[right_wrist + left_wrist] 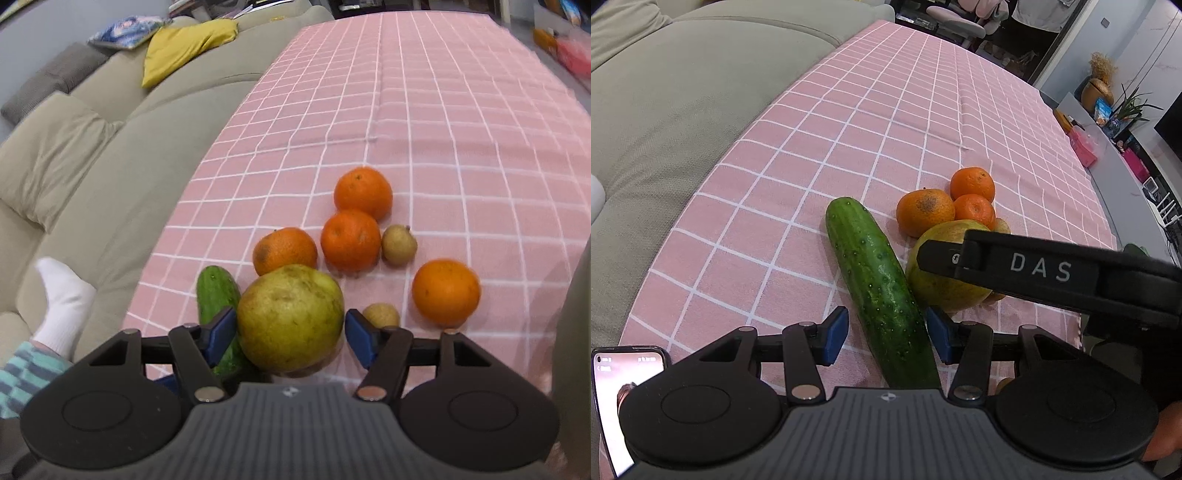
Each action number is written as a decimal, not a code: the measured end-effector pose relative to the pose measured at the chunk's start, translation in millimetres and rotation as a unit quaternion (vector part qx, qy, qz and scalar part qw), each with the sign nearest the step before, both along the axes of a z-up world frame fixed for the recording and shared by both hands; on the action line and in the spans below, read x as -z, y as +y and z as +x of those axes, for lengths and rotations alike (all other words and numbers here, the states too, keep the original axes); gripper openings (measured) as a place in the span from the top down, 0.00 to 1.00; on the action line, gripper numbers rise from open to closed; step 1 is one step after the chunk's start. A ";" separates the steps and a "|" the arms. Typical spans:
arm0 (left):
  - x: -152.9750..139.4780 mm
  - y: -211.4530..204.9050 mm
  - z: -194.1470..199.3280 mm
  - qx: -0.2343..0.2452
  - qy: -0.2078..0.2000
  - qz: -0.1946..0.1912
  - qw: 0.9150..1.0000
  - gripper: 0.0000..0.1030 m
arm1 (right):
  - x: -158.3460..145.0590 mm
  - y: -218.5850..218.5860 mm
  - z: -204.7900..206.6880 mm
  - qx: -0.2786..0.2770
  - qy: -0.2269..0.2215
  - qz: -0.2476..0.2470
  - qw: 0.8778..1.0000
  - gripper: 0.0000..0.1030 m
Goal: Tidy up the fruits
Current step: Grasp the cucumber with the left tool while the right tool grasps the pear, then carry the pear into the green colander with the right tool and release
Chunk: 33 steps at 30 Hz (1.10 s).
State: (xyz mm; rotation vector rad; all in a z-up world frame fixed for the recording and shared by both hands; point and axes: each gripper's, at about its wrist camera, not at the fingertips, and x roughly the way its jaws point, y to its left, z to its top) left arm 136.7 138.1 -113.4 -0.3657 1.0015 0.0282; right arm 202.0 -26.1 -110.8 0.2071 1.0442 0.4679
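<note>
Left gripper [886, 334] straddling cucumber [879, 291], pads apart; right gripper [290, 334] spread around pear [290, 317], near tablecloth's [849, 147] front edge. Risking nudging touching fruit, rolling oranges [351, 240] off.

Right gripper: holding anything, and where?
Cannot tell for sure. The right gripper brackets the big yellow-green fruit at its widest middle, pads near its sides; firm contact is unclear.

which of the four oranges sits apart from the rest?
The orange on the far right. The other three cluster beyond the big yellow-green fruit; this one sits alone, right of the right tongs.
</note>
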 end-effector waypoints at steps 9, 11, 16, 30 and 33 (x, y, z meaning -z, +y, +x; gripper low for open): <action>-4.9 -0.4 0.0 -0.012 -0.015 -0.006 1.000 0.35 | -22.0 -19.1 -4.9 0.009 -0.027 0.005 1.000 0.41; -5.0 -2.2 3.1 -0.015 -0.011 -0.002 1.000 0.35 | -33.1 -28.0 -5.5 0.010 -0.039 0.006 0.999 0.41; -2.2 -4.5 13.5 -0.029 -0.001 0.002 1.000 0.35 | -58.5 -52.1 -9.8 0.013 -0.056 0.005 0.998 0.41; 9.6 2.8 27.0 -0.067 0.031 -0.013 0.997 0.55 | -84.1 -165.0 -37.9 0.044 -0.077 -0.086 0.992 0.41; 8.9 -0.3 26.9 -0.063 0.030 -0.007 0.997 0.56 | -71.8 -187.0 -36.1 0.046 -0.058 -0.114 0.991 0.41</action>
